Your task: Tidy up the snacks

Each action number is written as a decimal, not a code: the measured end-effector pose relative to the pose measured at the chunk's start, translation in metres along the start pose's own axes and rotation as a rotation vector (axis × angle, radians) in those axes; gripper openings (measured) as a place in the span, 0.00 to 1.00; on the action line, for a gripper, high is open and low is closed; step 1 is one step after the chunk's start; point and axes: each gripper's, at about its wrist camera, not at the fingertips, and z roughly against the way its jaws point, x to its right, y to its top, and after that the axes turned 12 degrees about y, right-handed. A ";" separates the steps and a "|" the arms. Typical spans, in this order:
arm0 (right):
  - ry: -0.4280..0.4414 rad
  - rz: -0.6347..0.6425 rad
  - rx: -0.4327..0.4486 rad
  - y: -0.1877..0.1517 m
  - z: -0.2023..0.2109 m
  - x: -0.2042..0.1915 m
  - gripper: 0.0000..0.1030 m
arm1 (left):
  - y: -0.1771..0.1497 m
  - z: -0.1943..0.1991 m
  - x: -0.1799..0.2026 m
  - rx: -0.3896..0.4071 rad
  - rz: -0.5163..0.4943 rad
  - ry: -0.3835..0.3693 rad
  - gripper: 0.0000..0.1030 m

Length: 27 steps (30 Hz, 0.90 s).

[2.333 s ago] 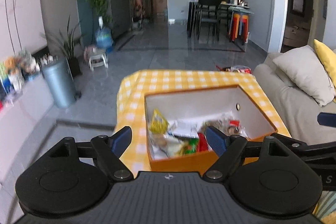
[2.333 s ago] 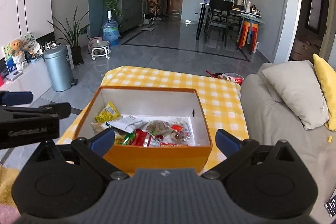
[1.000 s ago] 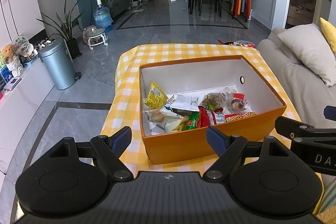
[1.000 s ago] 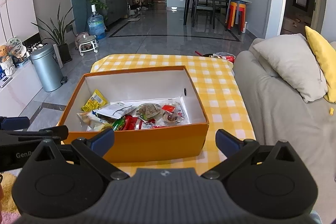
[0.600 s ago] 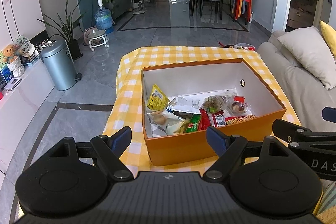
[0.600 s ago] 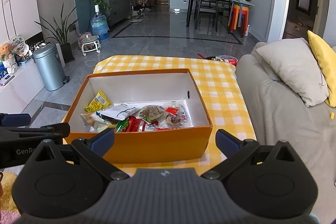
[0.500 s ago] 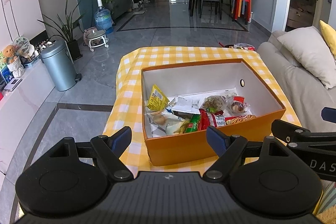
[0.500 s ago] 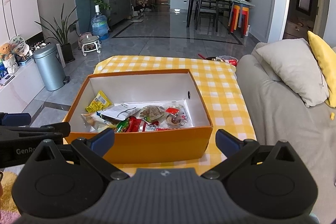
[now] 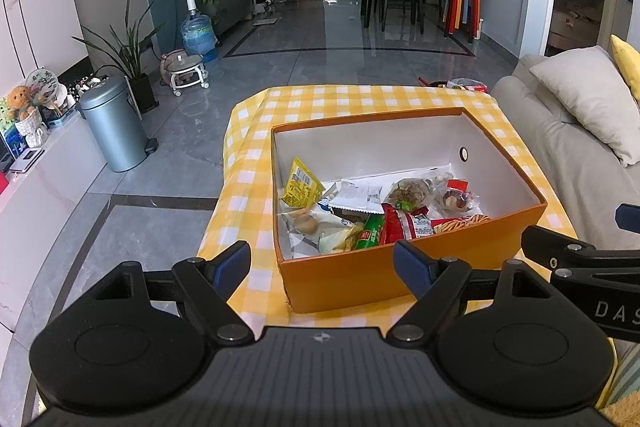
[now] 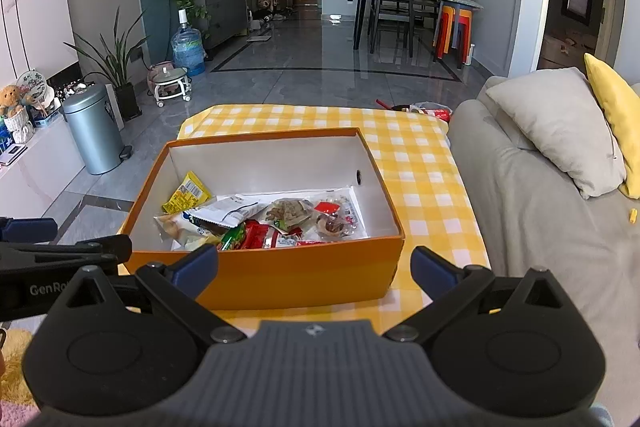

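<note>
Grippers: your left gripper (image 9: 322,261) and right gripper (image 10: 314,265) gape wide, empty | snacks (image 10: 260,221) all in box (image 10: 280,275) | progress: you look finished

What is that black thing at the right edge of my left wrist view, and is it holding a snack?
Observer: That is the right gripper. Its own camera shows its fingers wide apart, holding nothing, in front of the near side of the orange box.
Operator: Is there anything on the couch that I can't see?
Observer: One small yellow scrap lies on the grey sofa. It is too small to tell what it is.
</note>
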 end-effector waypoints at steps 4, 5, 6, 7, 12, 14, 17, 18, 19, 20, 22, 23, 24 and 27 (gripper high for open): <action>0.000 0.000 -0.001 0.000 0.000 0.000 0.96 | -0.002 -0.002 -0.001 -0.008 -0.004 0.003 0.92; 0.000 -0.001 -0.001 0.000 0.000 0.000 0.96 | -0.002 -0.002 -0.001 -0.010 -0.005 0.003 0.92; -0.001 -0.002 -0.001 0.000 0.000 0.000 0.96 | -0.002 -0.002 -0.002 -0.010 -0.006 0.003 0.92; 0.000 -0.004 -0.002 -0.001 0.000 0.000 0.96 | -0.002 -0.002 -0.002 -0.009 -0.006 0.003 0.92; 0.001 -0.005 -0.004 -0.001 -0.001 0.001 0.96 | -0.002 -0.002 -0.002 -0.010 -0.005 0.003 0.92; 0.002 -0.005 -0.003 -0.002 -0.001 0.001 0.96 | -0.002 -0.002 -0.002 -0.010 -0.006 0.003 0.92; 0.003 -0.005 -0.004 -0.001 -0.001 0.001 0.96 | -0.002 -0.002 -0.002 -0.010 -0.005 0.003 0.92; 0.004 -0.004 -0.005 -0.001 -0.001 0.001 0.96 | -0.002 -0.002 -0.002 -0.010 -0.006 0.003 0.92; 0.004 -0.003 -0.006 -0.001 -0.001 0.001 0.96 | -0.002 -0.002 -0.002 -0.010 -0.006 0.004 0.92; 0.006 -0.003 -0.008 -0.001 -0.001 0.001 0.96 | -0.002 -0.002 -0.002 -0.009 -0.006 0.004 0.92; 0.006 -0.003 -0.008 0.000 -0.001 0.002 0.96 | -0.002 -0.002 -0.002 -0.009 -0.006 0.003 0.92; 0.005 -0.003 -0.007 -0.001 -0.001 0.001 0.96 | -0.002 -0.002 -0.002 -0.009 -0.006 0.003 0.92; 0.006 -0.003 -0.007 -0.001 -0.001 0.001 0.96 | -0.002 -0.002 -0.002 -0.010 -0.005 0.004 0.92; 0.006 -0.002 -0.006 -0.001 -0.001 0.001 0.96 | -0.002 -0.002 -0.002 -0.010 -0.005 0.004 0.92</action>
